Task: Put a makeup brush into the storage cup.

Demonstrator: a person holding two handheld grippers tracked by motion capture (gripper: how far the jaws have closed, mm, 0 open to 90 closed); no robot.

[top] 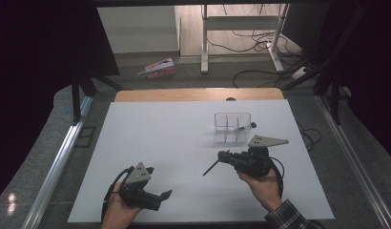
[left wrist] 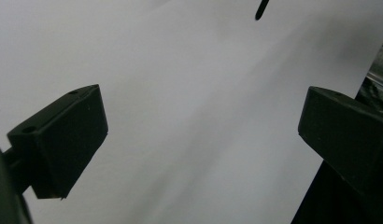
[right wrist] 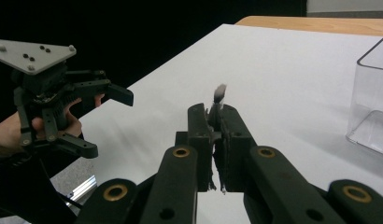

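High view: we see the right gripper (top: pixel 225 156) pinching a thin black brush (top: pixel 211 168), long axis slanting away from its jaws toward the left gripper (top: pixel 166 194), whose jaws are spread, over the white table (top: pixel 174 138). Clear organizer (top: pixel 231 128) behind; cables on the floor.
Left gripper view: brush handle end (left wrist: pixel 261 9) beyond the jaws.
Right gripper view: bristles poke past the clamped jaws.

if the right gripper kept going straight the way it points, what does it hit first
Probably the left gripper. The right gripper, shut on a thin black stick, points across the white table toward it, with bare surface between; depth is hard to judge.
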